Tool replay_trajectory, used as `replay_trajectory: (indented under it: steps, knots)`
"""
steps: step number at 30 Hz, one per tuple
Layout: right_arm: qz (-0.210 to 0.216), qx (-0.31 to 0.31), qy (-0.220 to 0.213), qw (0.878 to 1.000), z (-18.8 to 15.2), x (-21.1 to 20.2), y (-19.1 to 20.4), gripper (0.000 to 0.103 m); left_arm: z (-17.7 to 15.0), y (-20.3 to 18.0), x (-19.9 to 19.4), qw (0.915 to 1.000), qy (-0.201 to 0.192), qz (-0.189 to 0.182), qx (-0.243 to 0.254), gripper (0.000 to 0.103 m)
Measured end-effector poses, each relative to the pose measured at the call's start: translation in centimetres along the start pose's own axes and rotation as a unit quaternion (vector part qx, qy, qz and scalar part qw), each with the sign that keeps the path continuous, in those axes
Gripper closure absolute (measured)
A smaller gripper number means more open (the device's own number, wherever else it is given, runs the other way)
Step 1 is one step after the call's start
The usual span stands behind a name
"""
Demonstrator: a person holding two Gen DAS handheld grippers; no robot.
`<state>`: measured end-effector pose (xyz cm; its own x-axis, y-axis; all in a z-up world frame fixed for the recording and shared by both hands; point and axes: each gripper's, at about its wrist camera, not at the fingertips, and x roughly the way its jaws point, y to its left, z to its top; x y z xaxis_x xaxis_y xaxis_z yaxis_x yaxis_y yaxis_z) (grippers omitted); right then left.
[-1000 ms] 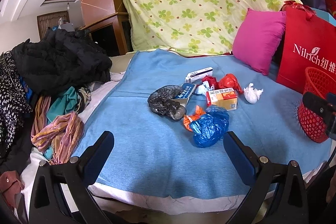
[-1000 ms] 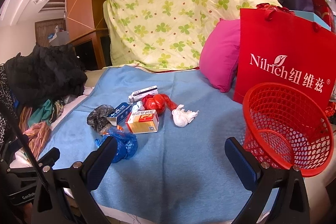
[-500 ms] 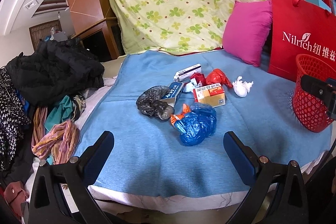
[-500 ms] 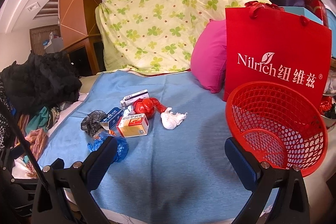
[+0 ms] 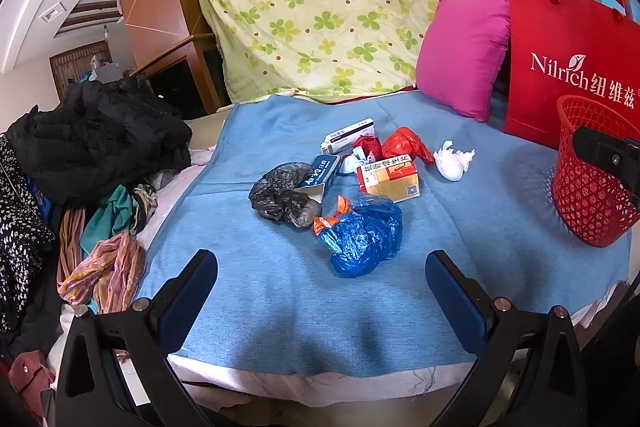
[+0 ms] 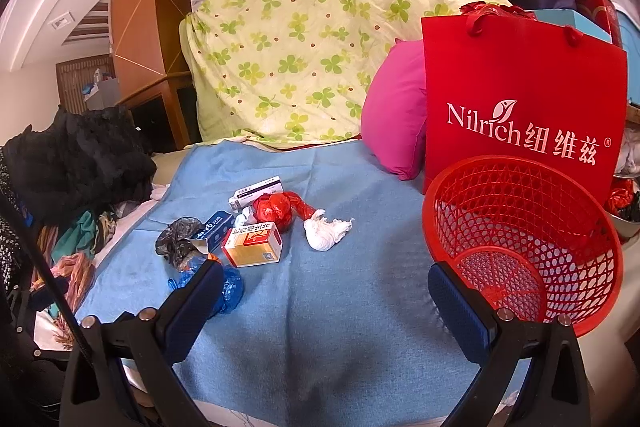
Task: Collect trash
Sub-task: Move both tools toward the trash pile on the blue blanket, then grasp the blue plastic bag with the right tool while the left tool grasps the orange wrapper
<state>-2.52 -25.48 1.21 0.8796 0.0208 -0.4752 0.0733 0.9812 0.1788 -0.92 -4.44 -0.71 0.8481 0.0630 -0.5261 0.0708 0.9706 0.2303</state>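
Left wrist view: left claw (image 5: 320, 291) hanging wide apart, gripping nothing, over the near edge of the blue blanket (image 5: 248, 291). Now sitting a little nearer the litter than a second ago, with the blue plastic bag (image 5: 362, 239) looming larger at 12 o'clock just beyond the pads. Behind it, clustering from 11 to 1 o'clock: black plastic bag (image 5: 282, 193), blue toothpaste box (image 5: 320, 173), orange medicine carton (image 5: 388, 177), red plastic bag (image 5: 406, 145), white-and-black carton (image 5: 348, 137), crumpled white tissue (image 5: 454, 161). Red mesh basket (image 5: 592, 183) waiting at 3 o'clock.

Right wrist view: right claw (image 6: 324, 301) also spread apart and empty, having drifted rightward so the basket (image 6: 524, 239) is filling the 3 o'clock side, tissue (image 6: 326, 231) at 12 o'clock, carton (image 6: 254, 247) at 11.

Probably closing in for a first pickup; nothing visible in the basket yet, all the litter lying on the bed.
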Motion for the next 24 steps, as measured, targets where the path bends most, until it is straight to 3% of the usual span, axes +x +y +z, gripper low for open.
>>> replay_trajectory:
  steps: [10, 19, 24]
  knots:
    - [0.001, -0.006, 0.009, 1.0, -0.2, 0.4, 0.6, 0.0, -0.5, 0.9, 1.1, 0.9998, 0.011, -0.006, -0.014, 0.0]
    - [0.011, -0.015, 0.037, 0.999, -0.8, 1.9, 2.0, 0.0, -1.6, 4.3, 3.5, 0.9984, 0.031, 0.005, -0.048, 0.0]
    - [0.045, -0.006, 0.07, 0.996, -1.3, 3.7, 3.2, 0.0, -2.1, 7.1, 4.8, 0.9967, 0.037, 0.023, -0.069, 0.0]
